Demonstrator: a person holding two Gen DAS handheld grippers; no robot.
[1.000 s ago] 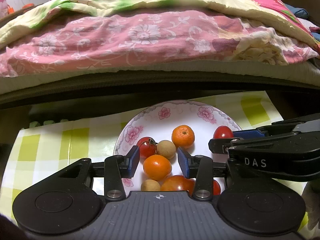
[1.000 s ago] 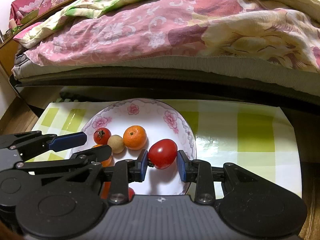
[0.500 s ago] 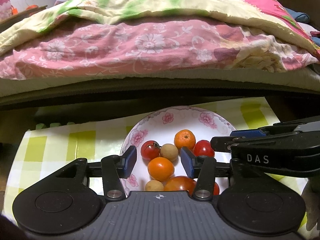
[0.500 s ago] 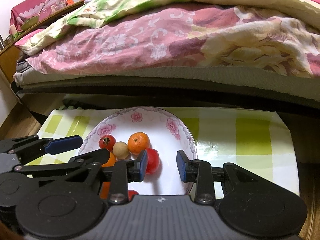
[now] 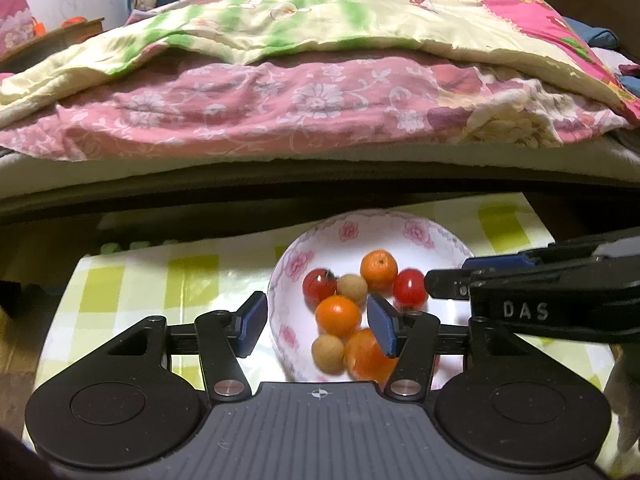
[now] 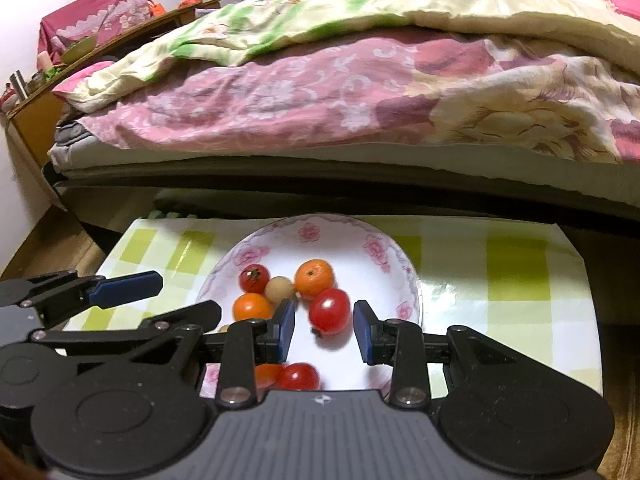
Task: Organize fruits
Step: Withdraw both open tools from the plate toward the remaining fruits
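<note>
A white plate with pink flowers [image 5: 416, 232] [image 6: 384, 248] holds several small fruits: red tomatoes, orange tangerines and beige longans. In the right wrist view a red tomato [image 6: 329, 311] lies loose on the plate between the fingers of my right gripper [image 6: 324, 330], which is open and not touching it. My left gripper [image 5: 316, 322] hovers open above the plate's near left side, with an orange tangerine [image 5: 337, 316] seen between its fingers. Another tangerine [image 5: 379, 269] and a tomato [image 5: 319, 283] sit further back.
The plate rests on a green-and-white checked cloth [image 6: 516, 264] over a low table. A bed with pink and yellow floral quilts [image 5: 320, 112] runs right behind the table. Wooden furniture [image 6: 36, 108] stands at the far left.
My right gripper opened and let go of the red tomato, which now lies on the plate beside the other fruit. Both grippers have pulled back and risen from the plate.
</note>
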